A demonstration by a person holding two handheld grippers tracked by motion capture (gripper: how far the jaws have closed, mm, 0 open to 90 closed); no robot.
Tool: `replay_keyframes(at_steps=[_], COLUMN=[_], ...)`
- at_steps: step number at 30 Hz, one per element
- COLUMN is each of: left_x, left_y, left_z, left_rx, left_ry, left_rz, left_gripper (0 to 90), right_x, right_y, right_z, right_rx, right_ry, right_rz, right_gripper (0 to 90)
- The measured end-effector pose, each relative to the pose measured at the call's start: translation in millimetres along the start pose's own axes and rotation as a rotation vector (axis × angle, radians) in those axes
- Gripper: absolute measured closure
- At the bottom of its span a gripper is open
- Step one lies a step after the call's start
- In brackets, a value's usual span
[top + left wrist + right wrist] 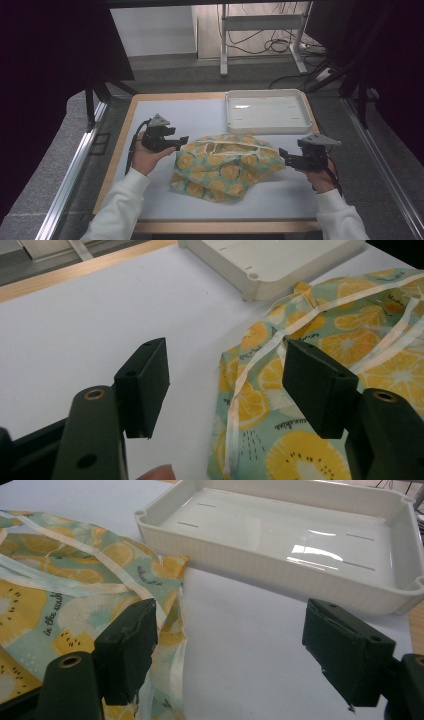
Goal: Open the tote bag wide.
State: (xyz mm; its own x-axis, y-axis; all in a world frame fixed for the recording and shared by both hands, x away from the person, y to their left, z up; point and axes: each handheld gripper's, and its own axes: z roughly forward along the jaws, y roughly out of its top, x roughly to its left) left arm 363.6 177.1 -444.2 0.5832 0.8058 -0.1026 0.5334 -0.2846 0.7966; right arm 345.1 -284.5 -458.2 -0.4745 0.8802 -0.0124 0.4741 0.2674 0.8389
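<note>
A cloth lies in the middle of the high view, on the white table. It is soft and crumpled, not flat. It is light green with lots of yellow fruit slices on it, like lemons and kiwis with tiny black seeds. Thin pale strips run across its top. There are some small dark words printed on it too.

In the left gripper view the cloth fills the right side of the frame, and one pale strip runs down its edge. In the right gripper view the cloth sits at the left side.

The left claw is at the left edge of the cloth in the high view. Its jaws are wide apart and hold nothing. In its own view the left claw has one jaw over the bare table and one jaw over the cloth.

The right claw is at the right edge of the cloth. Its jaws are wide apart too, with nothing between them. In its own view the right claw has one jaw by the cloth's edge.

A white tray sits just behind the cloth, in the upper right of the table. One corner of the cloth reaches right up to the tray.
</note>
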Motion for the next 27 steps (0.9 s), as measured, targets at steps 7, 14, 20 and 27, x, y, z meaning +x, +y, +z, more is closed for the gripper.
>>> replay_keyframes(at_steps=[7,14,20,27], left_x=[-1.1,0.5,-2.8,-5.3], left_y=[3.6,0.7,-2.9,-6.8], left_z=[14.2,26.9,34.5,46.5], left_rx=[0.017,0.044,0.073,0.106], left_ry=[-0.022,-0.022,-0.027,-0.036], left_rz=[-0.004,-0.006,0.009,0.021], left_gripper=[35.9,36.6,37.3,39.7], right_x=[-0.3,1.8,3.3,3.7], right_y=[1.1,0.0,-1.2,-3.0], right_z=[-1.3,0.8,1.8,3.9], right_rx=[-0.006,0.001,0.007,0.018], right_ry=[0.018,0.023,0.023,0.025], right_rz=[0.018,0.006,-0.005,-0.013], right_gripper=[22.2,22.2,22.1,22.1])
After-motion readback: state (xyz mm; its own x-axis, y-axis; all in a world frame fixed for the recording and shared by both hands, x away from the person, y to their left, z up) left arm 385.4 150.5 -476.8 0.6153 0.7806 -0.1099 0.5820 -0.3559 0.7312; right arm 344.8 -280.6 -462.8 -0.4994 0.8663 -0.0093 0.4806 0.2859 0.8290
